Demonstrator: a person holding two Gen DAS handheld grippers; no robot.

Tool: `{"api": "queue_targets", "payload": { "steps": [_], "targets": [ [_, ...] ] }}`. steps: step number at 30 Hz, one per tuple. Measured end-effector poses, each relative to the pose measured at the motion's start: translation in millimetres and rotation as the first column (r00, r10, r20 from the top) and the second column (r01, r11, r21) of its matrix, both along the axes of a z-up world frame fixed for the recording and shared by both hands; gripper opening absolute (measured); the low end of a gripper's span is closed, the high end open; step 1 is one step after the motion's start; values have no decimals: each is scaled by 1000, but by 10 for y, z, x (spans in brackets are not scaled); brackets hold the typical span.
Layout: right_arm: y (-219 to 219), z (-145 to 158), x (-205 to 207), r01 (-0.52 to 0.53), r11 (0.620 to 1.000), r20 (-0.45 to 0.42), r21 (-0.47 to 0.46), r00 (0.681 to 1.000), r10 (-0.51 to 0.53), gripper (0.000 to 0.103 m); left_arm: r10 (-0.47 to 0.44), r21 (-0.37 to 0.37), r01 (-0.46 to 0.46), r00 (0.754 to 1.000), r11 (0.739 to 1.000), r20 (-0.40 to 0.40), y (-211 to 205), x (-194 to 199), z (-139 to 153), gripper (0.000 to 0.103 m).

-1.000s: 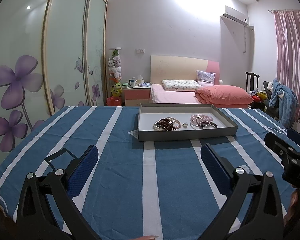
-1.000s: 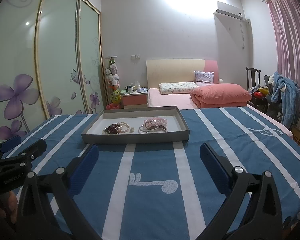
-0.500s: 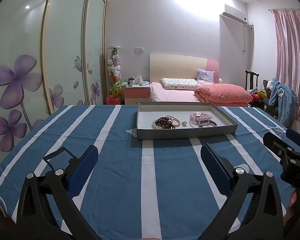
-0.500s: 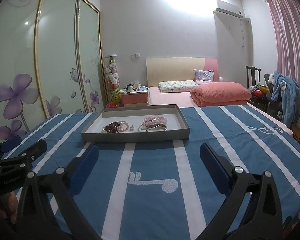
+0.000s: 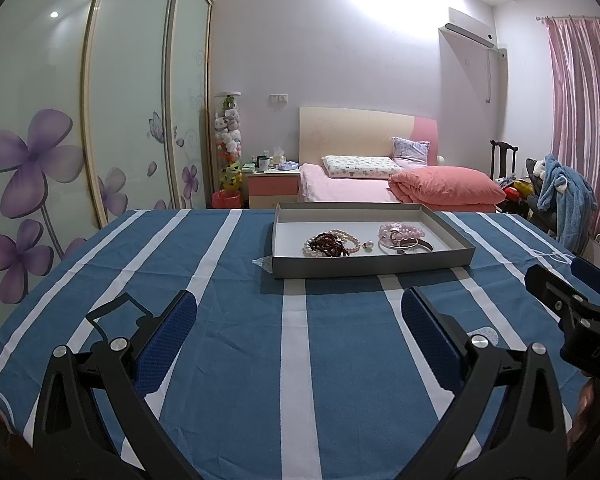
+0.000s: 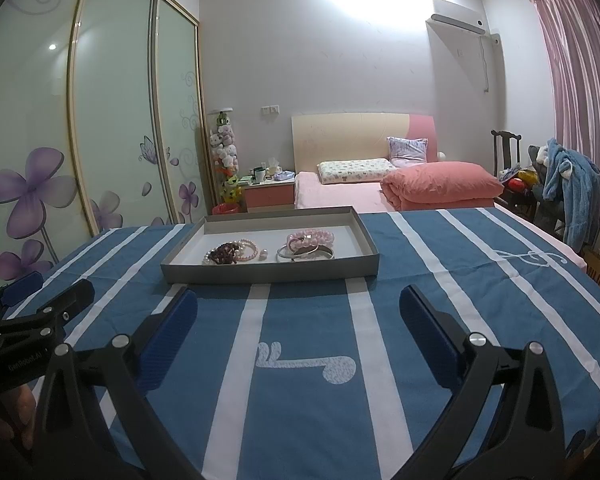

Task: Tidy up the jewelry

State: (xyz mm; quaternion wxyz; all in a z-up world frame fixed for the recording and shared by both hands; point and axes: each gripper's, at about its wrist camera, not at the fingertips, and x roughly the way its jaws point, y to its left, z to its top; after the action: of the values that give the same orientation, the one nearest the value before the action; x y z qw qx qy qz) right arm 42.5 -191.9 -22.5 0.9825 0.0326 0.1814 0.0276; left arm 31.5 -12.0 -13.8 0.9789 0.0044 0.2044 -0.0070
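Observation:
A shallow grey tray (image 5: 370, 266) (image 6: 268, 274) lies on the blue-and-white striped cloth (image 5: 220, 320) (image 6: 440, 280). In it lie a dark bead and pearl bracelet pile (image 5: 330, 244) (image 6: 230, 254), a small pearl (image 5: 368, 245), pink bead bracelets (image 5: 402, 233) (image 6: 310, 238) and a silver bangle (image 5: 406, 246) (image 6: 304, 254). My left gripper (image 5: 298, 322) is open and empty, well short of the tray. My right gripper (image 6: 298, 322) is open and empty, just short of the tray's near wall.
The right gripper shows at the right edge of the left wrist view (image 5: 572, 312); the left gripper shows at the left edge of the right wrist view (image 6: 32, 320). Behind the table stand a bed (image 5: 380, 188), a nightstand (image 5: 272, 188) and a sliding-door wardrobe (image 5: 100, 120).
Both grippers have moved slightly forward and upward toward the tray, which looks a little nearer. Both stay open and empty.

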Motion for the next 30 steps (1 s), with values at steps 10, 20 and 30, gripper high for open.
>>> {"api": "queue_targets", "payload": {
  "steps": [10,20,30],
  "targets": [
    [7,-12,-12,-1,1000,-3,4,1000,1,99,-3,-2,3,1000,1000,-4,-13,-2,-25,101],
    [16,-26,-26,0,1000,-5,4,1000,0,99,-2,5,1,1000,1000,4,-27,-17,-41,101],
    [25,-65,-28,0,1000,-12,8,1000,0,99,4,9,-4,1000,1000,-6,-28,3,-17,101]
  ]
}}
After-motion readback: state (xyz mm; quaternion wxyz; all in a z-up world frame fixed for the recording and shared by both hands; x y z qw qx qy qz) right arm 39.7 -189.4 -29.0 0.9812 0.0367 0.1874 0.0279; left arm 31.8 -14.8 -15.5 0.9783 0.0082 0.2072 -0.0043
